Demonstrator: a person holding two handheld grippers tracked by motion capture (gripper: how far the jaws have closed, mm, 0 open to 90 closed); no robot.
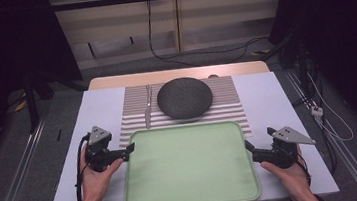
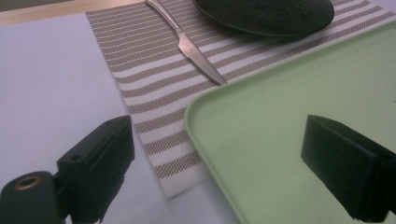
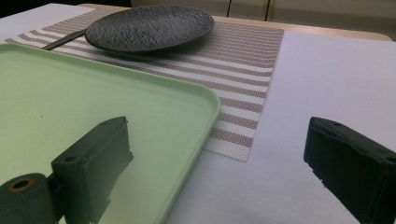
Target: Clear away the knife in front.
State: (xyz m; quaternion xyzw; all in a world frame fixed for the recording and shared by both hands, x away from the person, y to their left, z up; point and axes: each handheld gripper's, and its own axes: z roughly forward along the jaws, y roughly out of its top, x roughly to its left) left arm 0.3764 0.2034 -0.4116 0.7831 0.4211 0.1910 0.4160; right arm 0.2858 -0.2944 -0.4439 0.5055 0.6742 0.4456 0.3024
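A light green tray (image 1: 193,199) lies empty at the front of the white table. Behind it, a striped placemat (image 1: 229,102) carries a dark round plate (image 1: 185,98) and a silver knife (image 1: 147,110) to the plate's left. My left gripper (image 1: 126,152) is open at the tray's far left corner, its jaws straddling the tray rim (image 2: 196,121). My right gripper (image 1: 260,140) is open at the tray's right edge, one jaw over the tray rim (image 3: 205,100) and the other over bare table. Nothing is held between either pair of jaws (image 2: 219,140) (image 3: 217,135).
The knife (image 2: 191,49) points its blade toward the tray, close to the tray's far left corner. The plate (image 3: 149,25) sits just behind the tray's far edge. White table surface (image 1: 277,100) lies right of the placemat (image 3: 243,56). Cables run across the floor beyond the table.
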